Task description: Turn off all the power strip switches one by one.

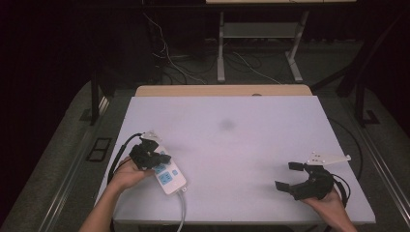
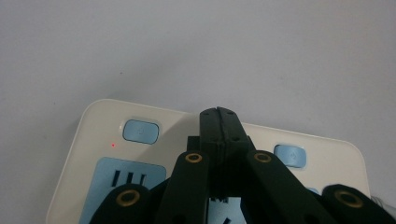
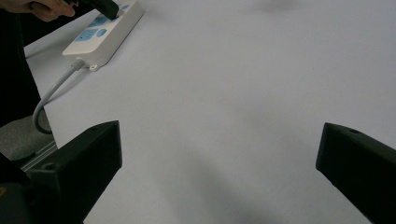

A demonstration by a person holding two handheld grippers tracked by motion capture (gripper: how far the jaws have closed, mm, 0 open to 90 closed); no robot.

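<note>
The power strip (image 1: 168, 175) is lying flat near the front left corner of the surface (image 1: 232, 145), set at a slant, with its grey cord (image 1: 183, 212) trailing off the front edge toward the person. It is a white plastic block with pale blue socket panels and small blue switch buttons (image 2: 140, 131); a tiny red light (image 2: 113, 144) is glowing beside one button in the left gripper view.

The left gripper (image 1: 147, 153) is hanging right over the far end of the strip, its jaws pressed together with nothing between them, their joined tip sitting over the casing between two buttons. Whether the tip is actually touching the plastic I cannot tell. With the jaws closed like this, it looks to be working as a poking finger rather than a clamp, probably for pressing a switch.

The strip is likely stiff, fairly light and smooth, so it may be sliding under a sideways push; a straight downward press would suit it. For lifting, the long side walls are offering the best hold, not the cord, which is soft and would be bending.

The right gripper (image 1: 300, 179) is resting well apart at the front right, its jaws spread wide over bare surface, pinching nothing.

No containers are standing on the surface.
</note>
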